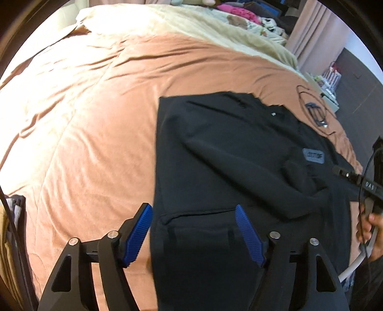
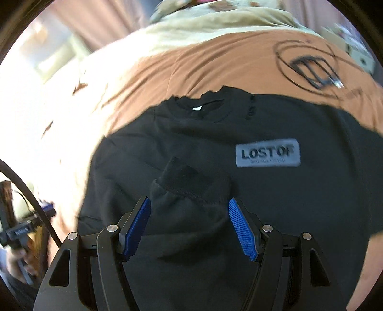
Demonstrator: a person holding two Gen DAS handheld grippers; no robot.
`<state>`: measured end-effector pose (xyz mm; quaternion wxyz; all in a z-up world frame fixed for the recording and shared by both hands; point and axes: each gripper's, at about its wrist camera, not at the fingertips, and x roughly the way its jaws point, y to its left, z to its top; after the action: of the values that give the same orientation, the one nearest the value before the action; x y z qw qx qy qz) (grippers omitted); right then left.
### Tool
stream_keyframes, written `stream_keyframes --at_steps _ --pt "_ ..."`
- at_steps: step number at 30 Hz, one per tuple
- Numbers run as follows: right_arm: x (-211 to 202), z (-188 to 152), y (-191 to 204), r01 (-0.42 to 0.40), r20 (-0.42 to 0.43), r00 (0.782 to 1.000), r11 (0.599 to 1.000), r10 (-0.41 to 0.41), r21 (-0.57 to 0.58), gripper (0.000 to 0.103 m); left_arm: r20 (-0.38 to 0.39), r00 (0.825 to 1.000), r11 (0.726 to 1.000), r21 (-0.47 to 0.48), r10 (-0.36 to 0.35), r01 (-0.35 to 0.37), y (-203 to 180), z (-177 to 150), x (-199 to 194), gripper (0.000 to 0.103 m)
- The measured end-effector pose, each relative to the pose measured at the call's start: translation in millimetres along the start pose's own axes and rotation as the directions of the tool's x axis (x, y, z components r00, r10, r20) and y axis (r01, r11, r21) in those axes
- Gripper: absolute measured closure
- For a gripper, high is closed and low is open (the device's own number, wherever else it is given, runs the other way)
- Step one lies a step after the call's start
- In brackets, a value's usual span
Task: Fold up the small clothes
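Note:
A black sweatshirt (image 1: 227,167) lies flat on the orange-brown bedspread (image 1: 83,119), its left sleeve folded across the chest. A grey "LOSTOF" patch (image 2: 267,152) marks its front. My left gripper (image 1: 194,210) is open and empty, hovering over the sweatshirt's lower left hem. My right gripper (image 2: 189,203) is open and empty, just above the folded sleeve's ribbed cuff (image 2: 189,184), which lies between the blue pads without being held. The right gripper also shows at the right edge of the left wrist view (image 1: 354,179).
A coiled black cable (image 2: 308,69) lies on the bedspread beyond the sweatshirt's right shoulder. A cream blanket (image 1: 191,21) covers the far end of the bed, with colourful clothes (image 1: 239,12) behind it. Pink curtains (image 1: 311,36) hang at the back right.

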<state>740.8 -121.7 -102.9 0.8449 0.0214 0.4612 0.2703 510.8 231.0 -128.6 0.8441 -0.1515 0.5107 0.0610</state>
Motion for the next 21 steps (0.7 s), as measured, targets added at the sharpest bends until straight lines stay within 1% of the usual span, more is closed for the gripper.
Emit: stream_keyframes --at_steps 2,5,9,11,14,16,17,18,19,20,21 --pt "13.9 8.7 7.6 0.006 -0.023 1.000 0.998 -0.007 -0.058 0.037 -0.007 1.000 1.000 -0.015 0.006 -0.006 6.8 -3.2 11.3 0.036" --pt "36.5 20.4 17.1 0.016 -0.051 0.998 0.990 -0.024 -0.143 0.037 -0.027 1.000 0.999 -0.035 0.015 -0.016 15.0 -6.9 31.3 0.044" --pt "64.2 31.9 23.9 0.036 -0.089 0.994 0.976 -0.057 -0.213 0.037 -0.051 0.998 0.998 -0.053 0.027 -0.030 22.6 -9.9 52.2 0.053" --pt "77.9 37.8 27.4 0.045 -0.094 0.993 0.969 -0.069 -0.241 0.037 -0.058 0.998 0.998 -0.051 0.039 -0.042 24.4 -10.4 60.5 0.055" --pt "96.8 41.8 33.6 0.021 -0.113 0.992 0.961 -0.054 -0.276 0.037 -0.068 0.996 0.997 -0.042 0.055 -0.058 26.7 -9.9 68.2 0.055" --pt "113.1 41.0 34.0 0.030 -0.138 0.988 0.957 -0.072 -0.290 0.038 -0.071 0.996 0.997 -0.041 0.058 -0.061 29.0 -10.0 70.8 0.055" --pt "123.0 39.3 32.5 0.038 -0.157 0.984 0.956 -0.087 -0.290 0.043 -0.073 0.996 0.997 -0.043 0.056 -0.059 29.7 -9.3 72.1 0.055" --pt "131.3 36.8 30.9 0.040 -0.181 0.979 0.958 -0.095 -0.283 0.062 -0.075 0.996 0.997 -0.044 0.055 -0.058 31.4 -9.0 73.3 0.055" --pt "135.6 33.7 28.6 0.042 -0.189 0.977 0.961 -0.096 -0.275 0.068 -0.077 0.995 0.997 -0.044 0.056 -0.059 32.9 -9.2 74.1 0.055" --pt "135.9 34.1 29.7 0.043 -0.181 0.979 0.962 -0.095 -0.269 0.077 -0.078 0.995 0.997 -0.045 0.056 -0.059 33.7 -9.3 74.5 0.055" --pt "135.6 33.1 31.3 0.036 -0.182 0.979 0.963 -0.087 -0.267 0.096 -0.079 0.995 0.997 -0.046 0.056 -0.060 33.3 -8.7 75.2 0.055"
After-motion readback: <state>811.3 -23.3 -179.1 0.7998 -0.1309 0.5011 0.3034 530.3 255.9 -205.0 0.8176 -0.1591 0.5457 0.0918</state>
